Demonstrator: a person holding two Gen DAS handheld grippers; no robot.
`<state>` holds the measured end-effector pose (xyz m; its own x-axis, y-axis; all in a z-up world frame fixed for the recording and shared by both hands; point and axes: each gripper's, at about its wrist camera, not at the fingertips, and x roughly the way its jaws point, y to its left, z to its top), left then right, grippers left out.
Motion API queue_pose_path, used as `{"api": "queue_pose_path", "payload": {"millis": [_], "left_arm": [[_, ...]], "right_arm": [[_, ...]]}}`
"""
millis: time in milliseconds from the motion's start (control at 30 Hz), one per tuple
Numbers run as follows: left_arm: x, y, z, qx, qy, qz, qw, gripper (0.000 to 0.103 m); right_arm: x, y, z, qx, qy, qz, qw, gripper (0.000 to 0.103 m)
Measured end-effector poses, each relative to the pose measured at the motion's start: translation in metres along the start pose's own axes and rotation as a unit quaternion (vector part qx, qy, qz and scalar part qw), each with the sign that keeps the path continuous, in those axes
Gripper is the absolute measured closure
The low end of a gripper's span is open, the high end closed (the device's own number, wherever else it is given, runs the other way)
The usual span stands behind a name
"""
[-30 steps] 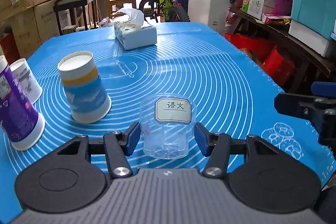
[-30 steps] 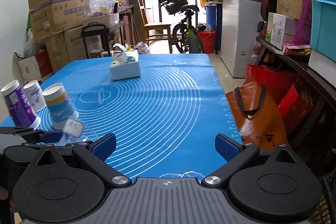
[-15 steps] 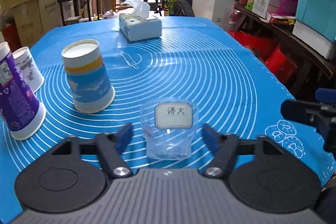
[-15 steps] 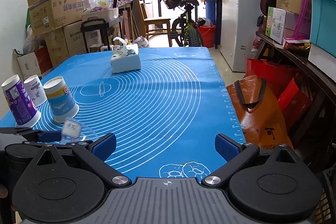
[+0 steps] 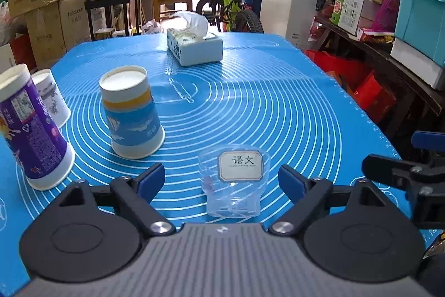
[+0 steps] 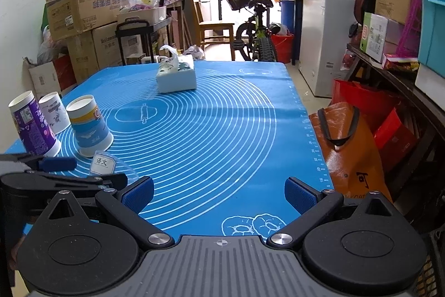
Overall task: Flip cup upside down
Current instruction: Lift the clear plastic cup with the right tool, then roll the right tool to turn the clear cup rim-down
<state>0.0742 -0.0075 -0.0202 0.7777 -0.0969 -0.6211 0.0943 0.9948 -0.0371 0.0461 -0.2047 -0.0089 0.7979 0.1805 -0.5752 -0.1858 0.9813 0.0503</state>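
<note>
A clear plastic cup [image 5: 234, 181] with a white label stands on the blue mat [image 5: 264, 102], its wider end down. It also shows in the right wrist view [image 6: 104, 164]. My left gripper [image 5: 222, 180] is open, its blue pads well apart on either side of the cup, not touching it. My right gripper [image 6: 219, 195] is open and empty over the mat's near right part, to the right of the left gripper [image 6: 58, 171].
Three paper cups stand upside down at the left: a blue and yellow one [image 5: 130, 113], a purple one [image 5: 30, 130] and a white one [image 5: 52, 96]. A tissue box [image 5: 194, 46] sits further back. The mat's right edge drops to an orange bag [image 6: 350, 149].
My left gripper's jaws have spread apart from the clear cup, which stays standing on the mat. The left gripper has drawn back a little. The right gripper has shifted slightly.
</note>
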Motion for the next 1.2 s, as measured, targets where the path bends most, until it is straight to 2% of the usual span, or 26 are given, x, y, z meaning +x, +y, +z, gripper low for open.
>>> {"api": "queue_pose_path", "payload": {"millis": [233,367,433,500,567,600,667,733,800,833,900,1000,1033,1100,1133,1200], "left_arm": [[-0.026,0.014,0.003,0.005,-0.021,0.009,0.9997,0.014],[-0.040,0.032,-0.002,-0.012,-0.029,0.015,0.9994,0.008],[-0.044,0.039,-0.005,-0.011,-0.034,0.027,0.9990,0.008],[-0.047,0.046,-0.010,-0.009,-0.043,0.045,0.9980,0.008],[-0.048,0.056,-0.015,-0.014,-0.045,0.062,0.9970,0.008],[-0.048,0.062,-0.017,-0.021,-0.044,0.066,0.9967,0.008],[-0.047,0.075,-0.020,-0.040,-0.040,0.072,0.9958,0.008],[-0.047,0.085,-0.023,-0.053,-0.038,0.084,0.9943,0.008],[-0.047,0.096,-0.026,-0.064,-0.038,0.098,0.9924,0.008],[-0.048,0.101,-0.027,-0.068,-0.039,0.103,0.9916,0.008],[-0.049,0.110,-0.029,-0.078,-0.041,0.113,0.9897,0.008],[-0.050,0.121,-0.032,-0.090,-0.041,0.121,0.9877,0.008],[-0.048,0.125,-0.033,-0.095,-0.039,0.123,0.9871,0.008],[-0.046,0.130,-0.035,-0.104,-0.034,0.125,0.9862,0.008],[-0.045,0.132,-0.036,-0.108,-0.031,0.125,0.9858,0.008],[-0.044,0.135,-0.038,-0.112,-0.029,0.124,0.9855,0.008]], "right_arm": [[-0.003,0.020,0.012,-0.078,0.012,-0.007,0.997,0.003],[-0.006,0.044,0.025,-0.170,0.022,-0.014,0.985,0.003],[-0.008,0.060,0.033,-0.232,0.026,-0.020,0.972,0.003],[-0.010,0.081,0.039,-0.301,0.028,-0.026,0.953,0.003],[-0.012,0.106,0.040,-0.382,0.022,-0.037,0.923,0.003],[-0.012,0.118,0.038,-0.422,0.018,-0.044,0.905,0.003],[-0.012,0.143,0.029,-0.507,0.008,-0.057,0.860,0.003],[-0.008,0.165,0.018,-0.587,0.002,-0.072,0.806,0.003],[-0.003,0.180,0.003,-0.663,-0.004,-0.086,0.744,0.003],[0.000,0.187,-0.005,-0.700,-0.006,-0.094,0.708,0.003],[0.006,0.197,-0.020,-0.754,-0.009,-0.100,0.650,0.003],[0.018,0.205,-0.042,-0.825,-0.002,-0.118,0.553,0.004],[0.021,0.207,-0.049,-0.847,0.003,-0.118,0.518,0.004],[0.023,0.203,-0.066,-0.883,-0.002,-0.105,0.457,0.004],[0.025,0.200,-0.072,-0.901,-0.004,-0.098,0.422,0.004],[0.030,0.197,-0.083,-0.928,-0.005,-0.092,0.361,0.004]]}}
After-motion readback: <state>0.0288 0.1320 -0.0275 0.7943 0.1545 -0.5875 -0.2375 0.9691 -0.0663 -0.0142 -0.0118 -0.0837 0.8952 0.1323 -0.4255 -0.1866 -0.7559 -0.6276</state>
